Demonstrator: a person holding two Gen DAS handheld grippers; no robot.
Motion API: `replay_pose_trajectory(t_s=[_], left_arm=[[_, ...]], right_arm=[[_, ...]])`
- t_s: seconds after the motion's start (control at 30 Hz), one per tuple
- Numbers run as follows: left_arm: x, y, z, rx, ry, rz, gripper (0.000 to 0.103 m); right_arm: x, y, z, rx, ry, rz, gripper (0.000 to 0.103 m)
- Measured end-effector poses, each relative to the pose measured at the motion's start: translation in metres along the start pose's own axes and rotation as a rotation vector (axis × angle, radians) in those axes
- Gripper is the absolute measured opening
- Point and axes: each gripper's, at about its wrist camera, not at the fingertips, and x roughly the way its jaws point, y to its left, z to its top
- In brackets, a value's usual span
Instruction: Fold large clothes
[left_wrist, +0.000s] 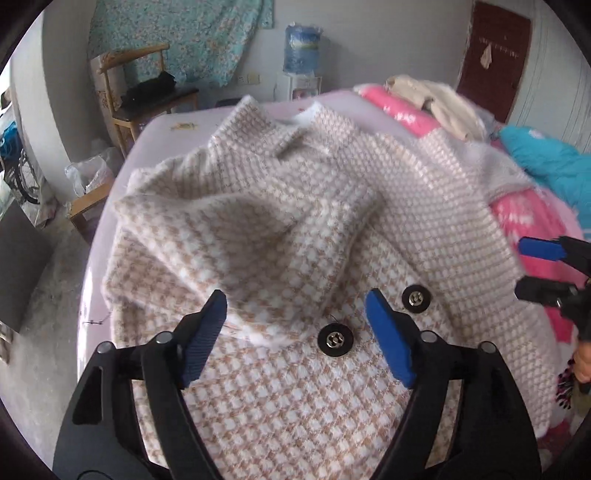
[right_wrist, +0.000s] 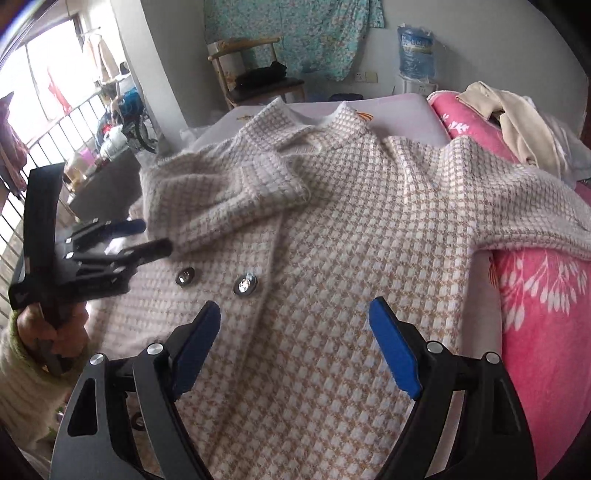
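A big fuzzy coat with small tan and white checks (left_wrist: 295, 221) lies spread over a pale purple bed (left_wrist: 155, 136) and fills the middle of both views. One sleeve (left_wrist: 229, 221) is folded across the chest, and the other sleeve (right_wrist: 517, 206) stretches to the right side of the right wrist view, over a bright pink blanket with white leaf shapes (right_wrist: 543, 314). Two round shiny metal buttons (left_wrist: 334, 339) sit side by side on the coat front.

The left gripper with blue pads (left_wrist: 295, 317) is at the bottom of its view. Its jaws are wide apart and hold nothing; they hover above the coat near the buttons. The right gripper (right_wrist: 295, 328) is also spread wide and holds nothing, above the lower coat front.

A wooden chair (right_wrist: 255, 74) stands in the upper middle of the right wrist view, and a blue water jug (left_wrist: 301, 48) stands at the top of the left wrist view.
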Motion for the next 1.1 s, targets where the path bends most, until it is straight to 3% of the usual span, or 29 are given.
replay_pose_trajectory(t_s=[0.13, 0.23, 0.33, 0.47, 0.6, 0.63, 0.67, 0.8, 0.97, 1.1], left_arm=[[-0.01, 0.027, -0.001, -0.08, -0.014, 0.053, 0.078], [-0.007, 0.048, -0.004, -0.127, 0.026, 0.163, 0.078], [0.001, 0.068, -0.009, -0.17, 0.082, 0.284, 0.078], [0.008, 0.093, -0.01, -0.251, 0.097, 0.318, 0.078], [0.014, 0.108, -0.009, -0.283, 0.106, 0.343, 0.078], [0.016, 0.111, -0.008, -0.286, 0.107, 0.341, 0.078], [0.014, 0.114, -0.009, -0.287, 0.107, 0.343, 0.078], [0.029, 0.119, -0.005, -0.286, 0.112, 0.351, 0.078], [0.036, 0.124, -0.005, -0.312, 0.112, 0.338, 0.078], [0.031, 0.122, -0.008, -0.313, 0.107, 0.312, 0.078]], right_arm=[[0.016, -0.012, 0.036, 0.059, 0.022, 0.138, 0.081], [0.05, -0.019, 0.065, 0.096, 0.052, 0.183, 0.081], [0.09, -0.029, 0.09, 0.126, 0.096, 0.186, 0.073], [0.145, -0.042, 0.111, 0.14, 0.169, 0.128, 0.059], [0.176, -0.037, 0.112, 0.125, 0.253, 0.125, 0.046], [0.175, -0.033, 0.112, 0.11, 0.245, 0.119, 0.045], [0.174, -0.029, 0.112, 0.093, 0.244, 0.129, 0.033], [0.162, -0.012, 0.114, 0.022, 0.194, 0.081, 0.012], [0.118, -0.007, 0.128, 0.03, 0.073, 0.105, 0.01], [0.075, -0.013, 0.133, 0.057, -0.038, 0.072, 0.009]])
